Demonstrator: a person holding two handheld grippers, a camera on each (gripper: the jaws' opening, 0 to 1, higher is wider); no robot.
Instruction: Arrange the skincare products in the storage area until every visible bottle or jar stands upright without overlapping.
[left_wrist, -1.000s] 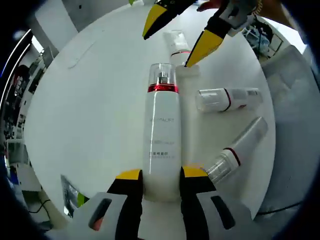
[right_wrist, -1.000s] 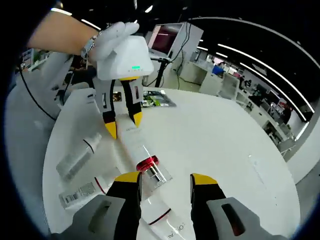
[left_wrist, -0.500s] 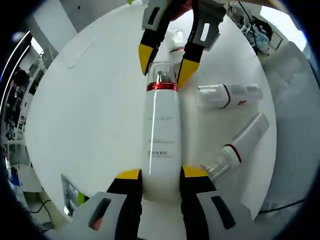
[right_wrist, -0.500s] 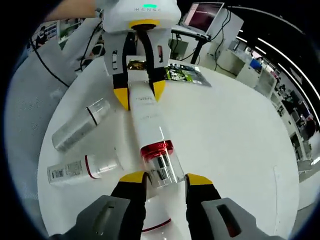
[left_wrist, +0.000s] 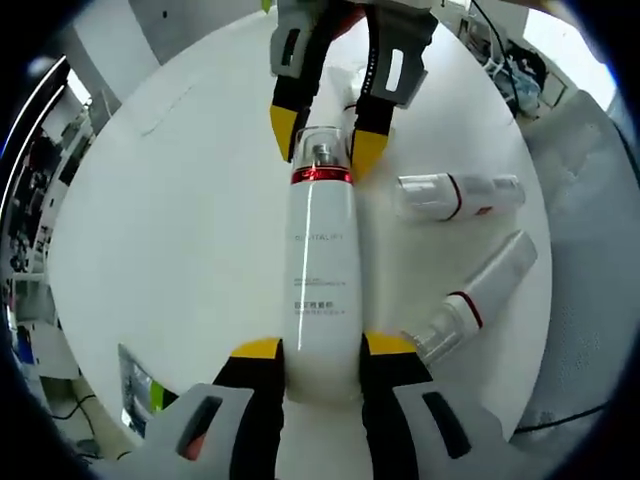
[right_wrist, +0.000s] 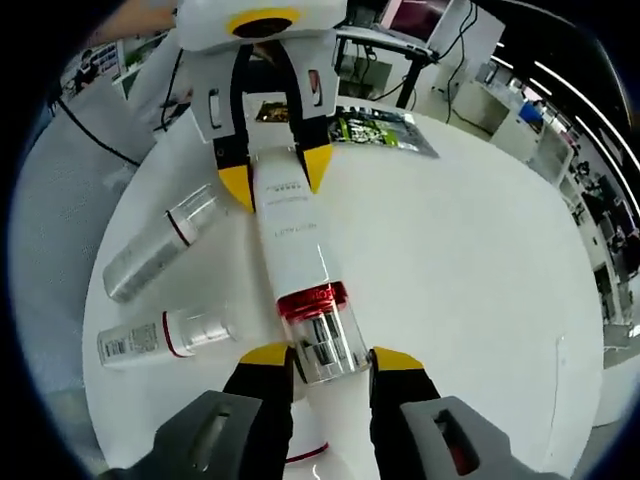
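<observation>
A tall white bottle (left_wrist: 320, 270) with a red band and a clear cap (left_wrist: 322, 150) stretches lengthwise between both grippers over the round white table (left_wrist: 170, 230). My left gripper (left_wrist: 322, 347) is shut on its base. My right gripper (left_wrist: 325, 142) comes in from the top and clamps the cap. In the right gripper view the right gripper (right_wrist: 330, 357) grips the clear cap (right_wrist: 325, 345), and the left gripper (right_wrist: 277, 175) holds the bottle's (right_wrist: 290, 235) far end. Two smaller bottles (left_wrist: 455, 195) (left_wrist: 470, 300) lie on their sides beside it. Another white bottle (left_wrist: 350, 80) lies partly hidden under the right gripper.
The two lying bottles (right_wrist: 160, 255) (right_wrist: 165, 335) are near the table's edge in the right gripper view. Printed packets (right_wrist: 385, 130) rest at the far side of the table. A packet (left_wrist: 140, 385) lies by the left gripper. Office desks and cables surround the table.
My right gripper, open and off to one side a second ago, has moved onto the bottle's clear cap and closed on it. The left gripper has kept its hold on the base.
</observation>
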